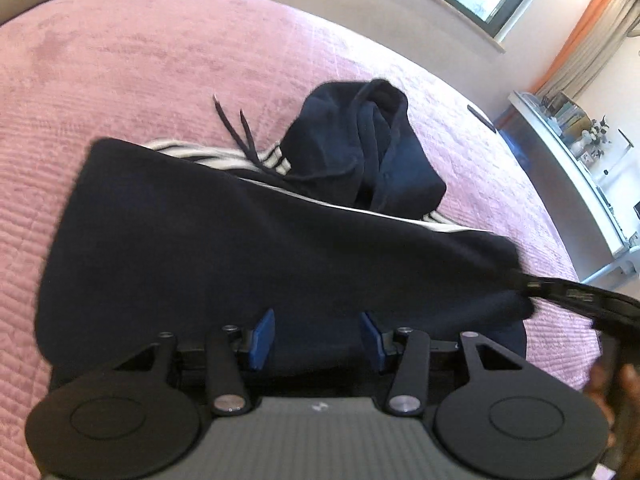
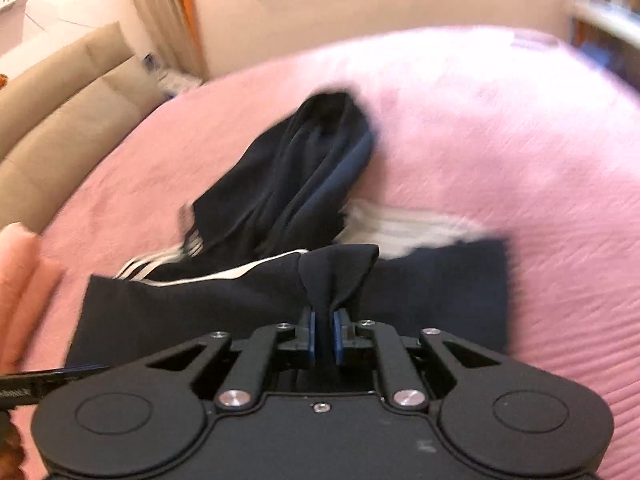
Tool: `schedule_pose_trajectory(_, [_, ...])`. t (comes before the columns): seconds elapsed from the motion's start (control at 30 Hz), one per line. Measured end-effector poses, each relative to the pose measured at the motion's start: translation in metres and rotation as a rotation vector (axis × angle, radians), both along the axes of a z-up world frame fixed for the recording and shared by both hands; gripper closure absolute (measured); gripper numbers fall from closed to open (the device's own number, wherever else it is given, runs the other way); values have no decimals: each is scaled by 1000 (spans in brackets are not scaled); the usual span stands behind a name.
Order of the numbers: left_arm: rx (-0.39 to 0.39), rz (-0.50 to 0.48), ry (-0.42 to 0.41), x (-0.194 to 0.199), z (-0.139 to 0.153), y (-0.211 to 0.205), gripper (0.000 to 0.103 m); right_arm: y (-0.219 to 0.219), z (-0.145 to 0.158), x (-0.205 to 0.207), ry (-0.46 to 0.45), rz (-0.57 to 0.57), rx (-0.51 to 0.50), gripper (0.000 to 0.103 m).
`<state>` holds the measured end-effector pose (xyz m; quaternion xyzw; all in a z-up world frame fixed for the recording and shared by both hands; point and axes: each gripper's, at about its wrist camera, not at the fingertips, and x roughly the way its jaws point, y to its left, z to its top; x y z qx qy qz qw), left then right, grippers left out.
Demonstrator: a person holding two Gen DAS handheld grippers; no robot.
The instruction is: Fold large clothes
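Navy hoodie (image 1: 248, 248) on pink bed (image 1: 120, 80), hood at far end. Right gripper (image 2: 324, 332) clenched on near hem; left gripper (image 1: 318, 340) released, above cloth. Step: mid-fold. Next: carry hem toward hood.

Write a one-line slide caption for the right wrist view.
Right tool shut on a pinched fold of the dark navy hoodie spread on the pink bedspread, white sleeve stripes showing.

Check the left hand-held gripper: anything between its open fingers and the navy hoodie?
Nothing visible. The left hand-held gripper is open directly over the navy hoodie, with only dark fabric between its pads. The right hand-held gripper is already shut on a pinch of the same garment on the pink bedspread.
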<state>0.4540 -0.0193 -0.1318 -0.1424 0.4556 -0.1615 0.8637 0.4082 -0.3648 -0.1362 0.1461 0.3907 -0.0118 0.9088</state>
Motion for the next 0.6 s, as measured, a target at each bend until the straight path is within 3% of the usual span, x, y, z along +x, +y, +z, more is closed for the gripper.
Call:
schedule_pose_trajectory(0.1, [14, 11, -11, 8, -2, 3, 52, -17, 10, -13, 9, -86, -124, 90])
schedule_pose_trajectory(0.17, [41, 26, -1, 18, -12, 3, 51, -28, -9, -7, 103, -78, -108, 83])
schedule_pose_trajectory(0.2, [64, 40, 10, 24, -19, 4, 52, -31, -24, -3, 163, -87, -108, 57])
schedule_pose_trajectory(0.23, [93, 57, 29, 30, -27, 4, 54, -33, -39, 2, 237, -102, -145, 46])
schedule_pose_trajectory(0.3, [123, 83, 39, 39, -31, 7, 56, -36, -51, 5, 323, -135, -211, 47])
schedule_pose_trajectory(0.37, [111, 81, 6, 44, -24, 12, 54, -40, -32, -4, 240, -186, -189, 42])
schedule_pose_trajectory(0.43, [132, 63, -28, 50, -16, 11, 50, -30, -10, -11, 144, -202, -242, 39])
schedule_pose_trajectory(0.5, [153, 49, -41, 59, -15, 9, 50, -12, -2, -6, 97, -140, -249, 40])
schedule_pose_trajectory(0.57, [177, 45, -34, 70, -19, 6, 51, 7, -10, 9, 107, -53, -226, 66])
schedule_pose_trajectory(0.6, [189, 48, -31, 75, -24, 5, 51, 15, -20, 17, 127, -19, -236, 90])
